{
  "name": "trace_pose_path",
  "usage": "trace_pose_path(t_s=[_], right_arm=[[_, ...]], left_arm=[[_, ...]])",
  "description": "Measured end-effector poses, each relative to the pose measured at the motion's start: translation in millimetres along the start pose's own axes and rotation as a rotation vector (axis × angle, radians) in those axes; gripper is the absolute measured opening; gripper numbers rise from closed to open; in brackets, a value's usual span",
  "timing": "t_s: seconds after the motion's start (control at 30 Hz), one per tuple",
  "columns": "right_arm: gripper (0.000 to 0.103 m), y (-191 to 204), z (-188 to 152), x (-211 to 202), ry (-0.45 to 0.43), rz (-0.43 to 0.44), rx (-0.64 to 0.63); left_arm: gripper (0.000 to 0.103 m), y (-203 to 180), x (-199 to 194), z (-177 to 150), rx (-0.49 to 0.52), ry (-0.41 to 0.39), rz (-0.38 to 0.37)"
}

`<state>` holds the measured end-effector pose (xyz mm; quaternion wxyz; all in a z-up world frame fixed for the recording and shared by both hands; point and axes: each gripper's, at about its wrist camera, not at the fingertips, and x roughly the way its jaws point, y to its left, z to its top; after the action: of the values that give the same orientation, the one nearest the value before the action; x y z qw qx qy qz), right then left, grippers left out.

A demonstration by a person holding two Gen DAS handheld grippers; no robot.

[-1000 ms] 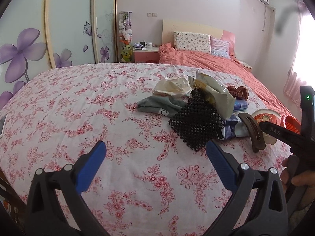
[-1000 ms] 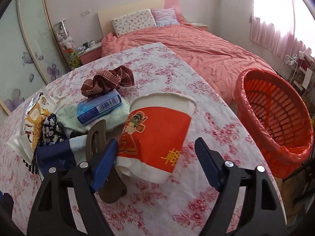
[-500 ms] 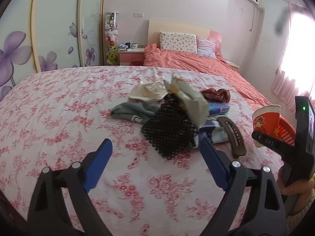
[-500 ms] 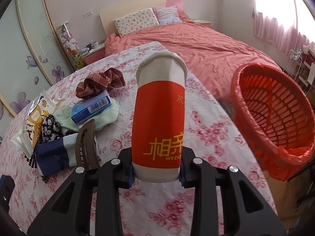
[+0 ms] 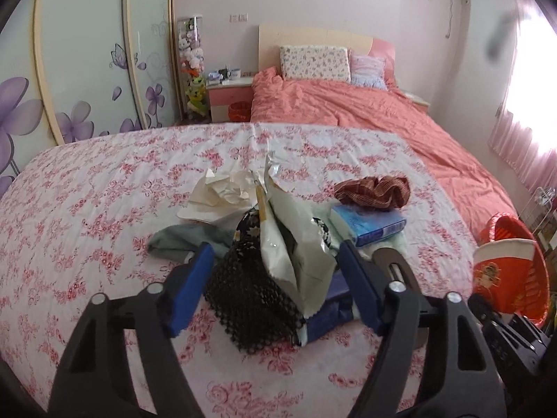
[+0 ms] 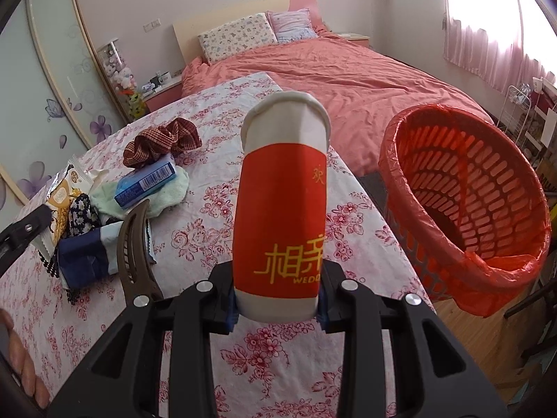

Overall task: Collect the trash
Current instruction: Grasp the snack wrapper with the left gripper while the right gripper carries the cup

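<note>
Pink bedroom, rose-print bedspread [image 6: 285,355] spread in front. Right gripper [image 6: 276,308] pinching a squashed red-and-white paper cup [image 6: 282,216]; red slatted plastic basket with its red liner [image 6: 463,209] at three o'clock, beside the bed. Best to carry the cup over the rim before letting go. Left gripper [image 5: 275,282], just been closing, not yet pressing, straddling a torn silver snack wrapper [image 5: 296,240] and black mesh pad [image 5: 250,303]; better to take only the wrapper.
</note>
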<state>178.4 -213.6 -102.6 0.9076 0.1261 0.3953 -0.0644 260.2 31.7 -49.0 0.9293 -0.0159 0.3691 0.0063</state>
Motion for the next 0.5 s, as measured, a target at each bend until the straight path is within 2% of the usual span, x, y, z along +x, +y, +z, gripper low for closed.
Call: trace_pose_path(t_s=[0.1,0.17,0.3,0.5], right_arm=[[0.033,0.0,0.5,-1.9,0.0,0.008,-0.01],[0.033,-1.2,2.3,-5.7,-0.009,0.014,-0.016],[0.033,-4.2,7.5,-16.0,-0.035,0.023,-0.016],[0.033,-6.4,15.7,-34.2,-0.072,0.045,-0.026]], left_arm=[[0.032,5.3,14.6,2.0,-0.013,0.055,-0.03],[0.022,11.8,14.9,3.5,-0.026,0.065,-0.07],[0.014,20.0,-1.4,9.4,-0.012,0.02,-0.103],[0.013,30.2,-31.7,27.6,-0.004,-0.038,-0.132]])
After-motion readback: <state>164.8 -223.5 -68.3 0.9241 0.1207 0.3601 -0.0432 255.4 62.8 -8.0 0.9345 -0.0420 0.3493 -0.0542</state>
